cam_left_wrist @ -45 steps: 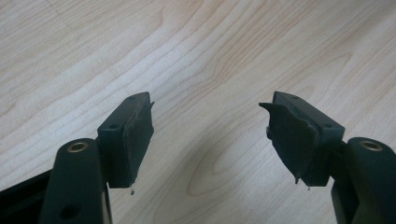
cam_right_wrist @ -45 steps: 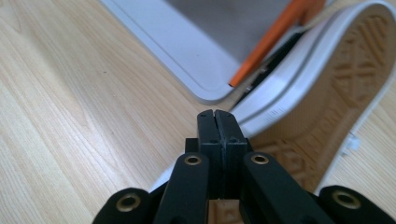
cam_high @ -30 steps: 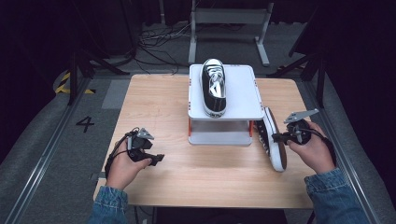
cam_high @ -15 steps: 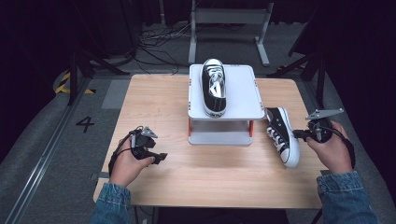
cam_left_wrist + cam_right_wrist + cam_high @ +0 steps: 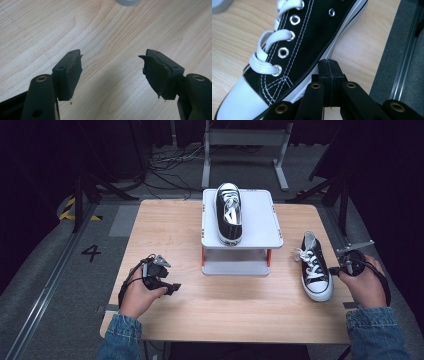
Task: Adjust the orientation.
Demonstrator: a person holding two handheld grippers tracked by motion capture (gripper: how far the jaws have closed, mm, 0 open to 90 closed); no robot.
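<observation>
One black-and-white sneaker (image 5: pixel 229 214) stands on a grey raised stand (image 5: pixel 265 227) at the table's far middle. Its mate (image 5: pixel 315 265) sits upright on the table to the right of the stand, toe toward me. My right gripper (image 5: pixel 341 269) is just right of this shoe. In the right gripper view its jaws (image 5: pixel 329 65) are shut on nothing, and their tip rests against the white sole edge of the sneaker (image 5: pixel 312 32). My left gripper (image 5: pixel 172 287) hovers low over bare wood at the near left, open (image 5: pixel 111 72), with nothing between the pads.
The wooden table (image 5: pixel 165 225) ends close to my right gripper, and a dark floor with a metal rail (image 5: pixel 402 62) lies past that edge. A corner of the stand's grey base (image 5: pixel 127 2) shows ahead of my left gripper.
The right shoe has gone from lying on its side beside the stand, sole showing, to standing upright farther right. My right hand moved right with it. The left hand has stayed put.
</observation>
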